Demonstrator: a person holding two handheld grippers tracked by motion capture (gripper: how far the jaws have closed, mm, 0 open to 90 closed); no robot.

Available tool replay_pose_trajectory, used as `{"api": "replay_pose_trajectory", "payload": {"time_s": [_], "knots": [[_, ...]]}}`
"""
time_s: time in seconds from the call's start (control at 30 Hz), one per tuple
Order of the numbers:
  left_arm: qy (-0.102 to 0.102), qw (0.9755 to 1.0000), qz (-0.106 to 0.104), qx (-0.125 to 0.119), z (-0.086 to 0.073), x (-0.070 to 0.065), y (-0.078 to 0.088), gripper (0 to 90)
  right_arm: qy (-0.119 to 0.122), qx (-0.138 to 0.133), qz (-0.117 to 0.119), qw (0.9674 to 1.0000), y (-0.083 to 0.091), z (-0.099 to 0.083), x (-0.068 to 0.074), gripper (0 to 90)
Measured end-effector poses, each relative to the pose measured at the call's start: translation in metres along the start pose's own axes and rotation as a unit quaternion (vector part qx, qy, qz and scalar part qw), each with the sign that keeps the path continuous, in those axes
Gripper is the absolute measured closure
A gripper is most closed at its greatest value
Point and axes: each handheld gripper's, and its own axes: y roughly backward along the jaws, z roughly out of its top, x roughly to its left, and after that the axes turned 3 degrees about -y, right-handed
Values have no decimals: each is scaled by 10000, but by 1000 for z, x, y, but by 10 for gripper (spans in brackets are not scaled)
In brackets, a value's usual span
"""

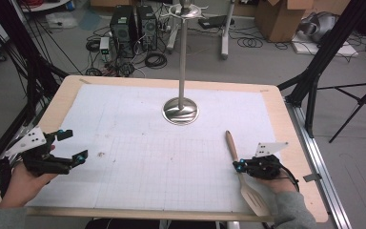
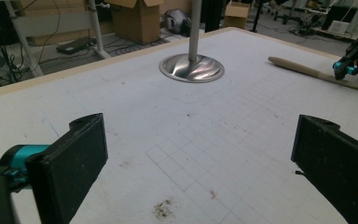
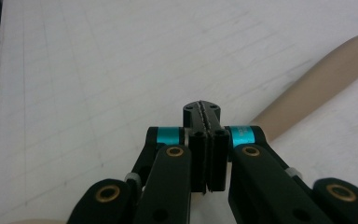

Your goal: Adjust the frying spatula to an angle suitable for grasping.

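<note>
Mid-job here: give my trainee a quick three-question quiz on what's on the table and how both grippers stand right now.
1. True or false: the right gripper has its jaws closed together.
2. What lies beside the right gripper? A) a whisk B) a wooden spatula C) a mug
3. Fill in: the left gripper has its jaws ____ with nothing between them.

Key:
1. True; in the right gripper view the pads meet.
2. B, the wooden spatula, lying flat in front of the metal stand.
3. Open.

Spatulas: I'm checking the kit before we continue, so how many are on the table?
1. The wooden spatula lies near the table's right edge, its handle pointing away from the person, with the shut right gripper against its handle.
</note>
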Motion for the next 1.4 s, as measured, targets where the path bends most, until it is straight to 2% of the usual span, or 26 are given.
{"api": "replay_pose_trajectory", "payload": {"time_s": [0.1,0.13,0.2,0.3,0.4,0.53,0.67,1.1,1.33,1.4], "knots": [[9,10000,-2,6,0,0,0,40,-45,-163,-136,9998,5,0,-4,900],[7,10000,6,15,-1,0,0,41,-133,-251,-315,9991,7,-1,-9,900],[5,10000,2,23,-2,-1,0,41,-251,-309,-456,9982,8,-2,-15,900],[13,10000,19,25,-2,-1,1,40,-347,-254,-547,9976,7,-3,-20,900],[33,10000,40,14,-2,0,3,41,-391,-82,-663,9970,2,-5,-28,900],[32,10000,47,15,-3,0,4,41,-405,-57,-660,9970,0,-4,-30,900],[58,10000,75,15,-4,1,7,40,-414,157,-719,9964,-7,0,-31,900],[82,9999,148,10,-6,1,11,41,-416,184,-613,9971,-17,7,-32,900],[96,9998,179,2,-6,1,14,41,-260,301,-549,9977,-24,15,-29,900],[98,9998,190,4,-7,2,15,40,-149,338,-522,9980,-27,19,-28,900]]}}
